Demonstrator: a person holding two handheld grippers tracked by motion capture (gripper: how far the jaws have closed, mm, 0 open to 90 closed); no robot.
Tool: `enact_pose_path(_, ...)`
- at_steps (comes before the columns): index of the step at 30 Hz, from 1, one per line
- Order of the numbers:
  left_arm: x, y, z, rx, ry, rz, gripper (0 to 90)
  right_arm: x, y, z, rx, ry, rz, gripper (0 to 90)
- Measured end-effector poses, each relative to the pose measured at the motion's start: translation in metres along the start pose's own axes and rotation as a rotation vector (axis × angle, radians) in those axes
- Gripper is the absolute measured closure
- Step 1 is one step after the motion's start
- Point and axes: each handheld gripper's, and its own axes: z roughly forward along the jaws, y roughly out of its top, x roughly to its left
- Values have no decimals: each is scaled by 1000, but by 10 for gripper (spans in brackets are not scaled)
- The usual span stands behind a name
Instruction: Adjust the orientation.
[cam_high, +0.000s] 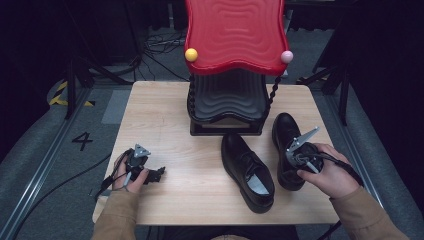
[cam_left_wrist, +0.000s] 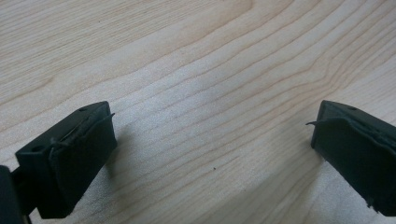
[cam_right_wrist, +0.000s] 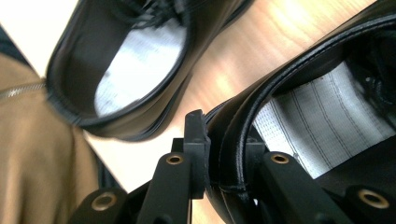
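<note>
The right gripper (cam_right_wrist: 219, 154) has its two black fingers (cam_right_wrist: 195, 140) clamped on the rear rim of the right shoe (cam_right_wrist: 299, 88), one finger outside the heel wall and the other inside the opening, so the thin stitched edge of the collar runs straight between them. Just past the inner finger lies the shoe's pale grey insole, a woven cloth with fine dark lines, and beyond it the dark lace area. The shoe is smooth, glossy black leather with a rounded rim. In the high view the person's right hand (cam_high: 330, 172) holds this gripper over the shoe's heel, and the shoe's rounded toe points away from the fingers toward the far edge. To one side of the fingers, near but apart, lies the left shoe (cam_high: 247, 170), the same glossy black lace-up with a light insole, resting on the surface (cam_high: 165, 120) of pale wood with long wavy grain. Farther out stands a black ribbed rack (cam_high: 227, 105) with a red wavy-topped shelf (cam_high: 235, 35) carrying a yellow ball (cam_high: 191, 54) and a pink ball (cam_high: 286, 56) at its corners. The left gripper (cam_left_wrist: 210, 140) rests well apart from both shoes near the surface's left edge, its blocky, matte black fingers (cam_left_wrist: 74, 154) spread wide with bare wood between them.
</note>
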Motion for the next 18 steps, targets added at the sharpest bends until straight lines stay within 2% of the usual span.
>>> enact_pose_path(7, 0, 0, 0, 0, 0, 0, 2, 18, -11, -10, 35, 26, -115, 787)
enact_pose_path(8, 0, 0, 0, 0, 0, 0, 2, 18, -11, -10, 35, 26, -115, 787)
enact_pose_path(9, 0, 0, 0, 0, 0, 0, 2, 24, -12, -11, 48, 25, -164, 781)
enact_pose_path(11, 0, 0, 0, 0, 0, 0, 2, 28, -13, -11, 64, 34, -214, 780)
enact_pose_path(14, 0, 0, 0, 0, 1, -1, 2, 35, -15, -9, 88, 56, -251, 778)
enact_pose_path(18, 0, 0, 0, 0, 1, 0, 2, 41, -14, -6, 83, 82, -295, 771)
